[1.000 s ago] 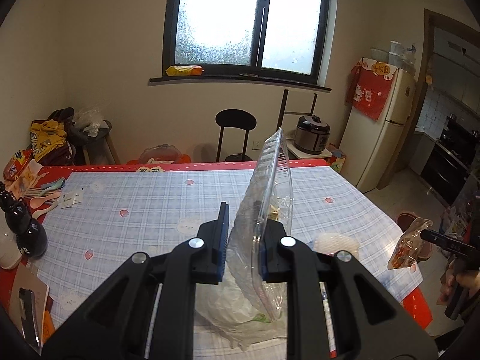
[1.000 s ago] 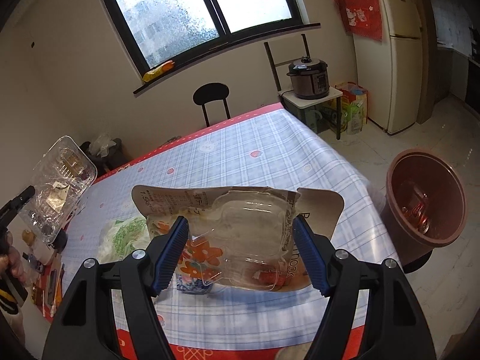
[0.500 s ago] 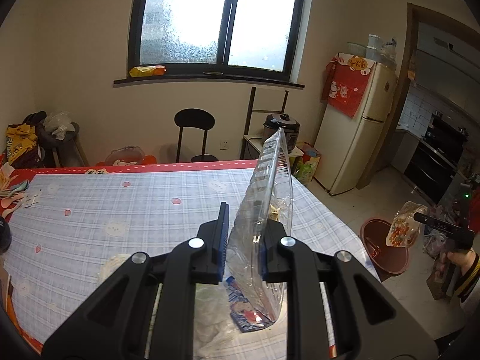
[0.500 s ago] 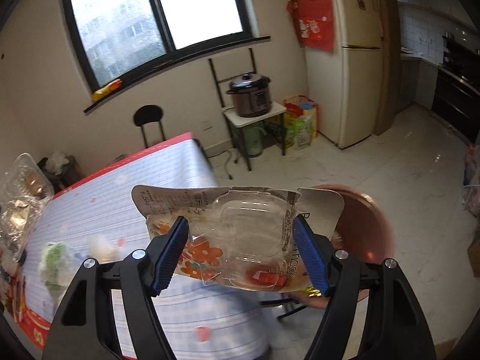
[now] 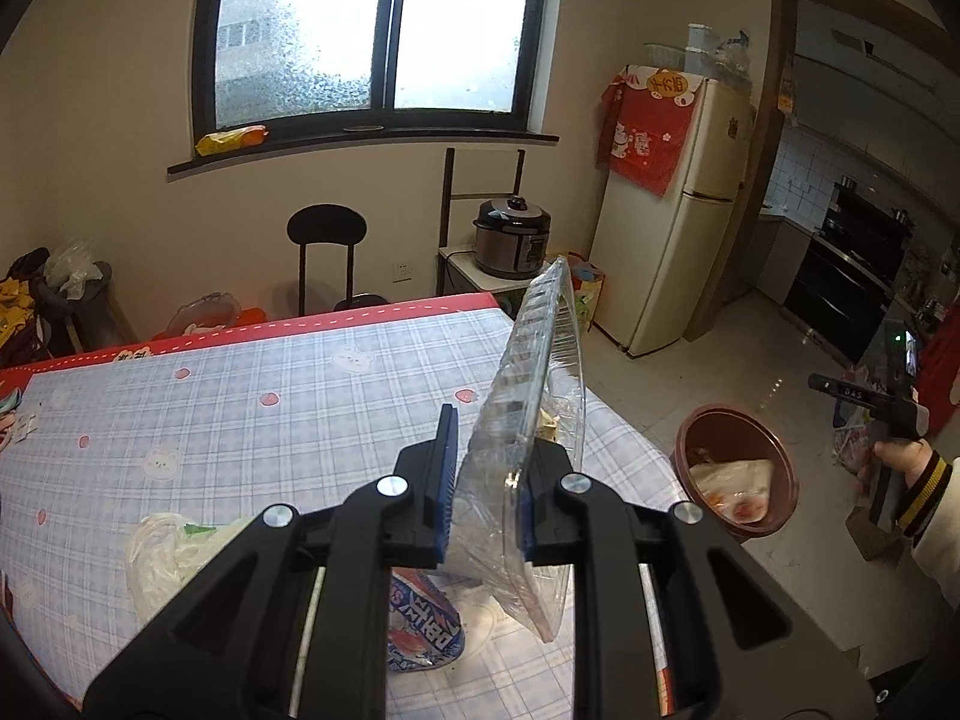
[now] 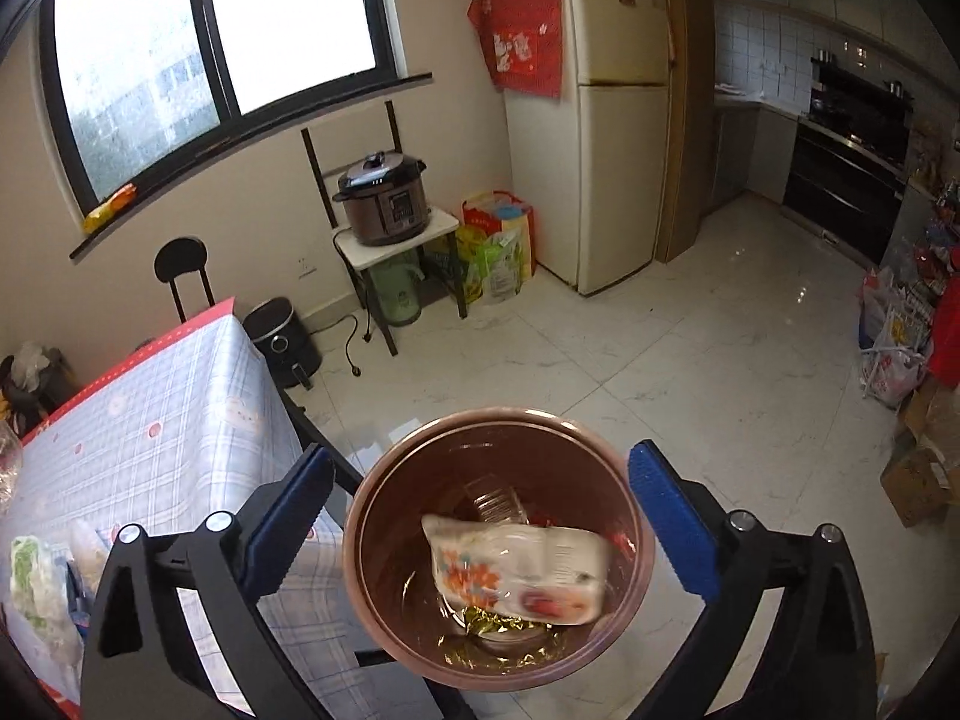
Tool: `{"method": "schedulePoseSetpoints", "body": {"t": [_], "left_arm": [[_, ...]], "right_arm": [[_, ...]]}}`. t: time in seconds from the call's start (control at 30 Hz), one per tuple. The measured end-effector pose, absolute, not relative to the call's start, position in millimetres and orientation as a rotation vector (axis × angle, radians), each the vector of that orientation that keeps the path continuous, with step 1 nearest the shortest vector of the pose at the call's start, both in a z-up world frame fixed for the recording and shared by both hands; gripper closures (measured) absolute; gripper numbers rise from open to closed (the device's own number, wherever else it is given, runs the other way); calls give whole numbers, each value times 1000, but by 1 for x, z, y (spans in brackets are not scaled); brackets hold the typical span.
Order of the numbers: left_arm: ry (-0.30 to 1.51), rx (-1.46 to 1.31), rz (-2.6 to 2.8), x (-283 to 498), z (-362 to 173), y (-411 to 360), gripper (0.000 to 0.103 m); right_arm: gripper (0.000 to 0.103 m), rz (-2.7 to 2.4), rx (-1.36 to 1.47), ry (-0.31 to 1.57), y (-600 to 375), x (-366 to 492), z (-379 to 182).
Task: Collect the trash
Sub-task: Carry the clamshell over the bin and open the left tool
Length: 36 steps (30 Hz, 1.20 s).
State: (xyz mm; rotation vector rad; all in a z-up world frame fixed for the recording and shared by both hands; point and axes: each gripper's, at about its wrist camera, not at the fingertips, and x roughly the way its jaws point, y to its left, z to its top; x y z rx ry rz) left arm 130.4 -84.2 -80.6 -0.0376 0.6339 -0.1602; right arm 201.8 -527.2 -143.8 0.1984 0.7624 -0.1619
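My left gripper (image 5: 483, 519) is shut on a clear plastic clamshell container (image 5: 531, 426) and holds it upright above the checked table (image 5: 240, 408). My right gripper (image 6: 480, 510) is open and empty, directly over the brown trash bin (image 6: 498, 546). The flowered blister packaging (image 6: 516, 576) lies inside the bin on gold foil and other trash. The bin (image 5: 735, 471) and the right gripper (image 5: 864, 402) also show at the right of the left wrist view. A white plastic bag (image 5: 174, 546) and a blue-red printed wrapper (image 5: 423, 630) lie on the table's near part.
The bin stands on the tiled floor just off the table's right edge. A fridge (image 6: 600, 120), a small stand with a rice cooker (image 6: 384, 198), shopping bags (image 6: 498, 252) and a black chair (image 5: 327, 252) stand along the far wall. Boxes and bags (image 6: 912, 420) sit at the right.
My right gripper swung from the table to over the bin, opened, and the flowered packaging dropped into the bin. My left gripper turned right with the clamshell still held.
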Motion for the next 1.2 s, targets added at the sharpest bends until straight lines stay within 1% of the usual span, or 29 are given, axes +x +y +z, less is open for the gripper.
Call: {"method": "schedulePoseSetpoints", "body": {"t": [0.23, 0.43, 0.57, 0.83, 1.07, 1.1, 1.13, 1.17, 1.2], "left_arm": [[620, 17, -295, 147, -77, -132, 83], [625, 35, -452, 171, -84, -198, 83], [628, 48, -540, 188, -96, -250, 83], [659, 65, -662, 218, -120, -344, 83], [641, 89, -720, 236, -130, -408, 83], [614, 68, -757, 238, -129, -419, 80], [592, 38, -798, 239, -128, -423, 56], [564, 11, -819, 238, -126, -427, 21], [539, 6, -807, 235, -123, -426, 14]], "right_arm": [[5, -176, 200, 661, -535, 161, -102], [5, -198, 189, 600, -546, 114, -69], [5, -239, 184, 595, -555, 87, -55], [5, -373, 213, 589, -590, 32, -45], [5, -468, 243, 608, -619, 4, -53], [5, -476, 248, 610, -622, 2, -55], [5, -481, 254, 613, -622, 0, -56], [5, -485, 262, 615, -624, -2, -57], [5, -485, 266, 613, -624, -5, -57]]}}
